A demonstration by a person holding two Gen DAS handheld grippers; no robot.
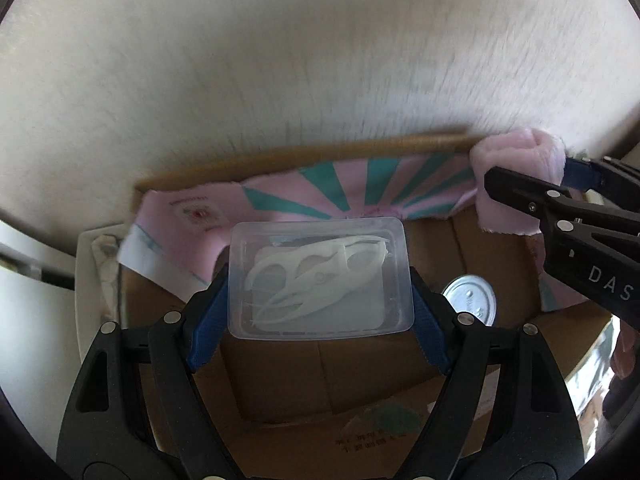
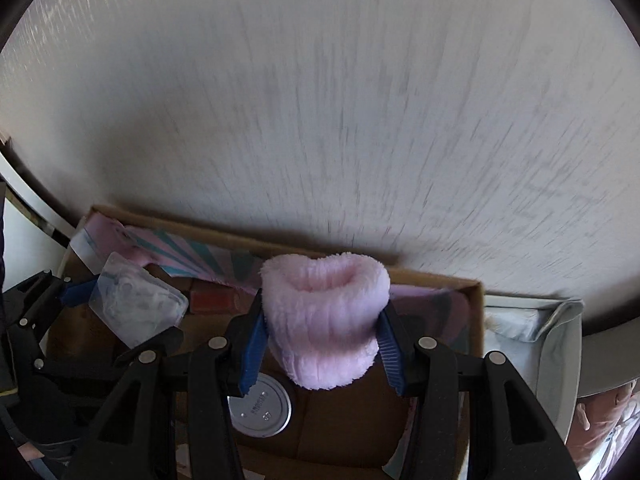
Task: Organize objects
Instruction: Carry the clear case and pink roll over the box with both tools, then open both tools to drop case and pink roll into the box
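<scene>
My left gripper (image 1: 320, 276) is shut on a clear plastic box (image 1: 320, 276) with a white cut-out piece inside, held above an open cardboard box (image 1: 360, 376). My right gripper (image 2: 322, 328) is shut on a fluffy pink sock (image 2: 326, 316), also over the cardboard box (image 2: 476, 312). In the left wrist view the pink sock (image 1: 516, 164) and right gripper (image 1: 532, 188) are at the upper right. In the right wrist view the clear plastic box (image 2: 138, 304) and left gripper (image 2: 124, 300) are at the left.
A pink and teal striped cloth (image 1: 352, 188) lies along the cardboard box's far wall. A round metal can (image 1: 472, 300) stands on the box floor, also in the right wrist view (image 2: 260, 406). A white wall (image 2: 320, 100) is behind. A grey bin (image 2: 536, 332) sits right.
</scene>
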